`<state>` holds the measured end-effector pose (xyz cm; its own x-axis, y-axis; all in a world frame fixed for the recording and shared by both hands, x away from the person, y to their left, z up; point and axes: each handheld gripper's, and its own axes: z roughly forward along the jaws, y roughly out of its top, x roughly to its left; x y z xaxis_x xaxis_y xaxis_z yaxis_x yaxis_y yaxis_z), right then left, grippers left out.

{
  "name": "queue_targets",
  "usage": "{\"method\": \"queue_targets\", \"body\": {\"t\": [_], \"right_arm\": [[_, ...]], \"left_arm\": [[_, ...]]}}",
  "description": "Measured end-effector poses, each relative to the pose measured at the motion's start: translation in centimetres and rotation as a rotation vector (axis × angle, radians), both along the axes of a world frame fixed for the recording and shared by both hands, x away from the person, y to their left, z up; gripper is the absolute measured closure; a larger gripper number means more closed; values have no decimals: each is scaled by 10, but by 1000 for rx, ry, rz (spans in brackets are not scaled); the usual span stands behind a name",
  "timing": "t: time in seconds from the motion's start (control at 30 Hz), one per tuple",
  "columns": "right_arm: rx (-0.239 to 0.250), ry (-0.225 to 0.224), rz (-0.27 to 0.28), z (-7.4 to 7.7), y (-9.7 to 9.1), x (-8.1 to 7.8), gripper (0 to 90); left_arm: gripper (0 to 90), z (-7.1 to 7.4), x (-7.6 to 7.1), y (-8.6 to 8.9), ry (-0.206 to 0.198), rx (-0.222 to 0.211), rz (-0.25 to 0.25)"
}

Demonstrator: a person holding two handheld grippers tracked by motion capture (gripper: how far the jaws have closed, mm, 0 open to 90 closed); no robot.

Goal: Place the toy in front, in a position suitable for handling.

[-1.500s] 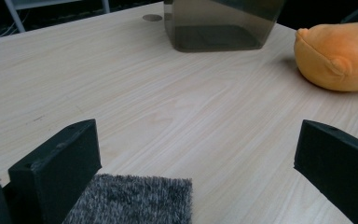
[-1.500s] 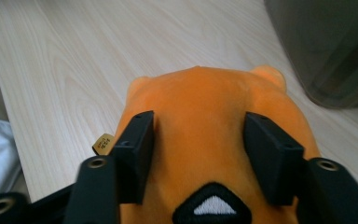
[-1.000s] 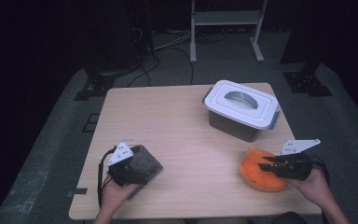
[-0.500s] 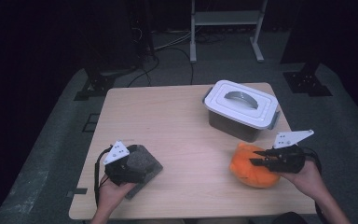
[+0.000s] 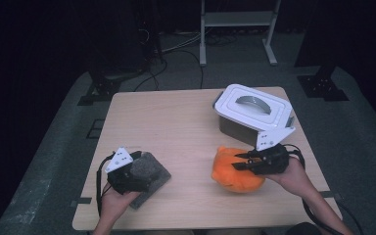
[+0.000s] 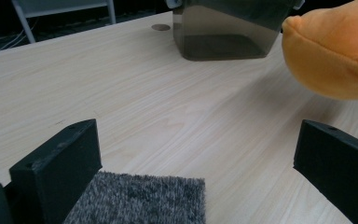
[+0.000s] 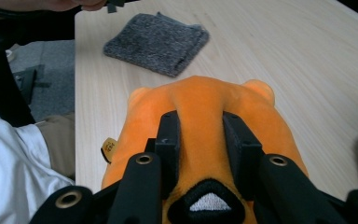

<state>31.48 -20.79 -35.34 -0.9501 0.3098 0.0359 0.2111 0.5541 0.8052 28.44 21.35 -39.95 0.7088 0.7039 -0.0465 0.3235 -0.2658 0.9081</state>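
Since a second ago, the right gripper (image 5: 242, 160) has carried the orange plush toy (image 5: 236, 170) leftward and up, toward the white-lidded bin (image 5: 252, 106). Its jaws pinch a fold of plush between them, as the right gripper view shows. The left gripper (image 6: 196, 154) stands open over the grey cloth (image 6: 140, 198).

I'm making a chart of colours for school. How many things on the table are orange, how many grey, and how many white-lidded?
Orange: 1, the plush toy
Grey: 1, the folded cloth
White-lidded: 1, the box
Total: 3 things on the table
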Motion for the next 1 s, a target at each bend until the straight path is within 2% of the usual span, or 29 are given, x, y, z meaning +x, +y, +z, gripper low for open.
{"method": "queue_targets", "body": {"t": [0.07, 0.1, 0.2, 0.43, 0.77, 1.0], "right_arm": [[-1, 7, 8, -1, 5, 1, 695], [-8, 5, 28, -4, 14, 3, 694], [-16, 5, 52, -7, 26, 6, 694], [-24, 20, 95, -17, 47, 11, 692], [-45, 35, 141, -36, 69, 13, 686], [-40, 42, 148, -53, 77, 14, 657]], "left_arm": [[0, 0, 0, 1, 3, -4, 0], [0, -1, 1, 1, 6, -2, -2], [0, -2, 2, 1, 7, 5, -4], [0, -4, 4, 2, 10, 7, -5], [0, -7, 7, 4, 18, 7, -6], [0, -9, 9, 6, 29, 13, -1]]}}
